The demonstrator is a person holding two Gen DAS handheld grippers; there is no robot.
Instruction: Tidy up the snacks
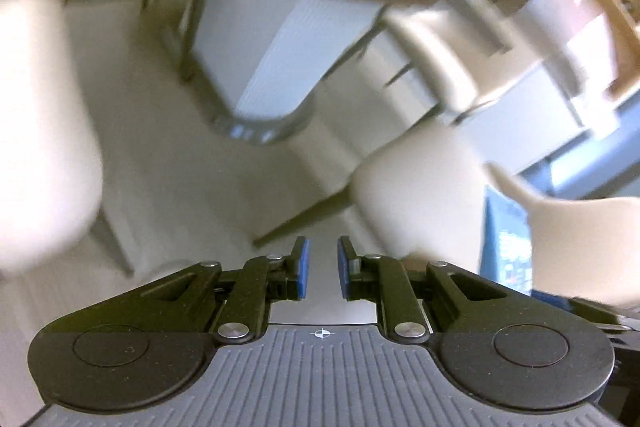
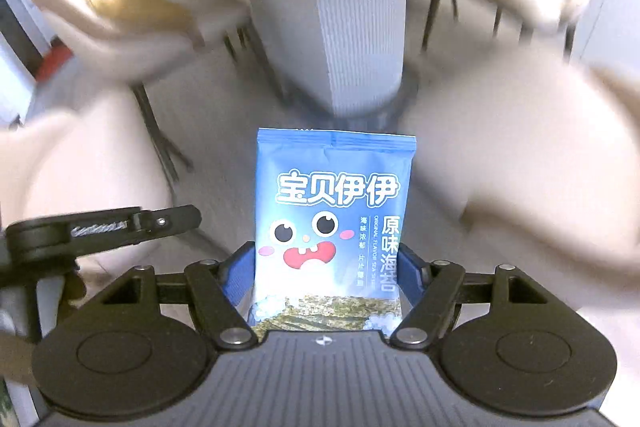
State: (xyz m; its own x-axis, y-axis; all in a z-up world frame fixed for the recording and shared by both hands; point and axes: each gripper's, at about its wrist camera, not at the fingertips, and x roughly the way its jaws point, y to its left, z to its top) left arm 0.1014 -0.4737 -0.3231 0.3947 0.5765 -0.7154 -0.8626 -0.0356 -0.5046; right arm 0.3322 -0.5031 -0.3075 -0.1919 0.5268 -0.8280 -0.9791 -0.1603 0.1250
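The left gripper (image 1: pixel 323 273) has its two blue pads close together with only a thin gap; nothing is between them, so it holds nothing. Past it everything is smeared and blurry; I can make out pale chairs (image 1: pixel 416 199) and a grey ribbed post (image 1: pixel 280 39) that looks like a table leg standing on the floor. At the right edge of that view, beside a pale chair, there is a strip of blue that may be the same snack bag; it is too blurry to be sure.

The right gripper (image 2: pixel 327 273) has its jaws partly open and pressed on the two sides of a blue seaweed snack bag (image 2: pixel 334 223); the bag sits right between the blue pads, in front of the grey ribbed post and nearer to the camera than the post.

The bag stands long-ways up in the picture, pointing away from the gripper toward the post; its sealed top edge is the far end, and its bottom end with the seaweed picture is tucked down by the gripper body. The funny face and the big white letters face the camera.

What could go wrong; the bag is soft and puffy and smooth, and only its lower part is pinched, so I think a quick swing could make it slip or tip out sideways. A hard squeeze could crush the crisp seaweed inside. The room is blurry, which hints at fast moving; the bag's free top could bump a chair or the table.
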